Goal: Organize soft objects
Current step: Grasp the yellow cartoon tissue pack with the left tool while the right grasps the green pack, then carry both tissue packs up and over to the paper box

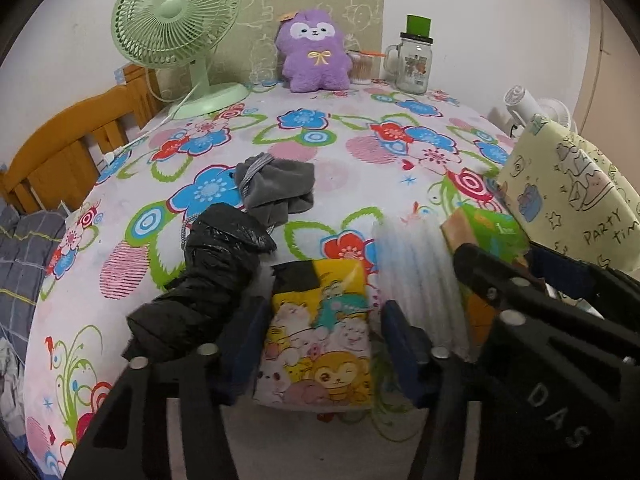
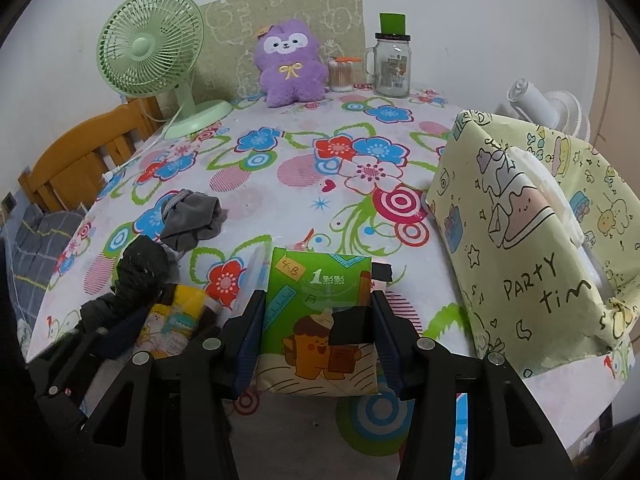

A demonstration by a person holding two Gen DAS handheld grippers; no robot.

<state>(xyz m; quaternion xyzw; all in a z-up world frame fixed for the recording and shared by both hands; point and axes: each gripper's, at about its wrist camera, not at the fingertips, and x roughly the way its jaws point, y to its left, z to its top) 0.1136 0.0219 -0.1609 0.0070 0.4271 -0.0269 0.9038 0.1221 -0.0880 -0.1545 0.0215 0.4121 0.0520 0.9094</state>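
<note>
The floral tabletop (image 2: 304, 184) carries a pale yellow "Party time" bag (image 2: 532, 248) at the right. The right gripper (image 2: 318, 324) jaws clamp a green tissue pack (image 2: 320, 320); the left gripper (image 1: 326, 344) jaws flank a yellow cartoon tissue pack (image 1: 320, 332), contact unclear.

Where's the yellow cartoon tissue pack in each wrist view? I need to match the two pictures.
Left wrist view: the yellow cartoon tissue pack sits bottom centre, between the left tongs.
Right wrist view: the same pack shows lower left, partly hidden behind the left tongs and a black plastic bag.
Shared landmark: the purple plush toy at the table's far edge.
</note>
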